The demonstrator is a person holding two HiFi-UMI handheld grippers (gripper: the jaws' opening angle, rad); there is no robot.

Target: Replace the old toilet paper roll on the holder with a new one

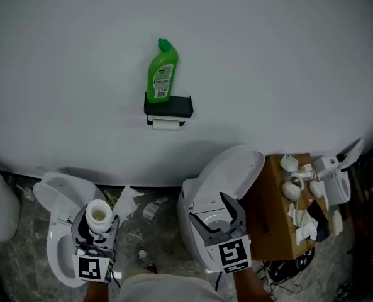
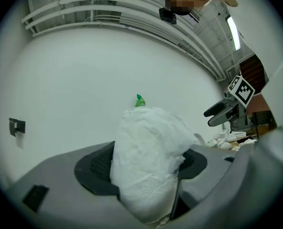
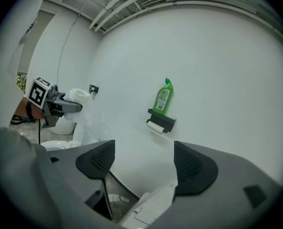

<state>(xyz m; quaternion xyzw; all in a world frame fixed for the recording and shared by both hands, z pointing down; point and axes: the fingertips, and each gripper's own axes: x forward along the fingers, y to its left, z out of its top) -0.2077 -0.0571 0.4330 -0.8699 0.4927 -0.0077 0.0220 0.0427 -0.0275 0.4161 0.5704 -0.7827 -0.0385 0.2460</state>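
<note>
**New roll in hand, old one on the holder**

The left gripper (image 1: 99,226) is clamped on the new roll (image 1: 99,211), carrying it upright well below and to the left of the holder (image 1: 168,106) on the wall, probably to keep it clear of the work. The old roll (image 1: 166,124) hangs just under the holder, and a green bottle (image 1: 162,73) stands on top of it. The right gripper (image 1: 208,209), below and slightly right of the holder, has its jaws apart and empty, apparently kept free to pull the old roll off first.
</note>
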